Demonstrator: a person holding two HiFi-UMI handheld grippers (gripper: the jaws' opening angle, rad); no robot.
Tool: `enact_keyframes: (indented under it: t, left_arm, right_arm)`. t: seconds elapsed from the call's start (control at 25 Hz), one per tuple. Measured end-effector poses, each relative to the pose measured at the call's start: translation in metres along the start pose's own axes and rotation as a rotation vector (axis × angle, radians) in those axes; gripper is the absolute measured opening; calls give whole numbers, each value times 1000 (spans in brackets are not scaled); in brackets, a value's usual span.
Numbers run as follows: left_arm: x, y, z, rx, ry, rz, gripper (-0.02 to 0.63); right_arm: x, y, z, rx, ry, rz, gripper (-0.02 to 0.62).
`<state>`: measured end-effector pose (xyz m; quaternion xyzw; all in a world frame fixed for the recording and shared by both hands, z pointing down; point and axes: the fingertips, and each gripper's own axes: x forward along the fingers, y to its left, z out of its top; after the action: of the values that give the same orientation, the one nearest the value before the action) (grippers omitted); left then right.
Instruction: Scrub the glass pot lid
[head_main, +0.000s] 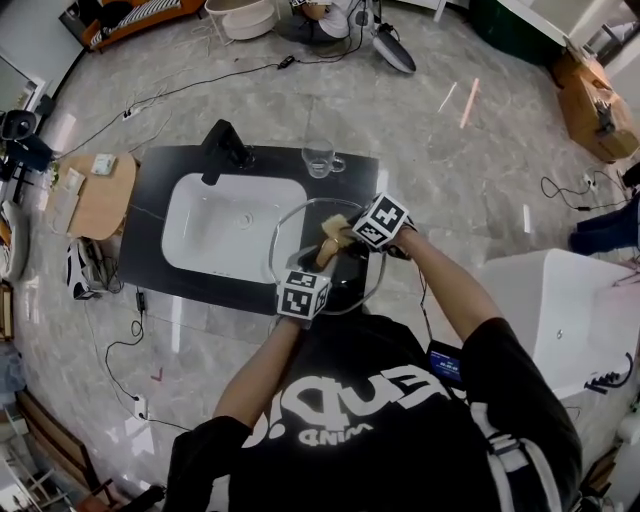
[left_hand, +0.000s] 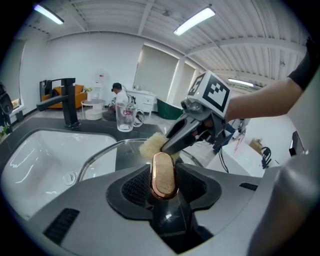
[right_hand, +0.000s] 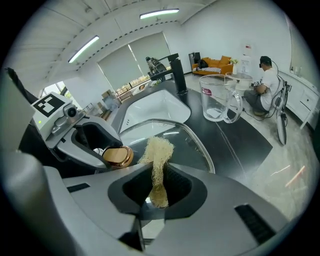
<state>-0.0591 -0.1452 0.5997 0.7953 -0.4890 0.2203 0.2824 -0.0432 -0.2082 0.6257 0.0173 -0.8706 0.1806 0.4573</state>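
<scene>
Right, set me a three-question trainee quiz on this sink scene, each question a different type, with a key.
1. Multiple choice: what is the right gripper shut on? A) the faucet B) a loofah scrubber C) nothing
2. True or false: the left gripper holds the glass lid by its copper-coloured knob.
3. Short answer: name the clear vessel standing on the dark counter.

Key: 1 B. 2 True. 3 The glass mug.
</scene>
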Motion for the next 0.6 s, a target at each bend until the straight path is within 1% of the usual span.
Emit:
enact_keyframes:
  t: [0.32,0.6]
  left_arm:
    - [1,2,-1,-6,43,-30,167]
    - [3,0,-2,-24,81,-56,167]
  right_arm:
    - [-9,9,-25,63,-27,-44,49]
    - [-14,28,-44,132,-50,-76,48]
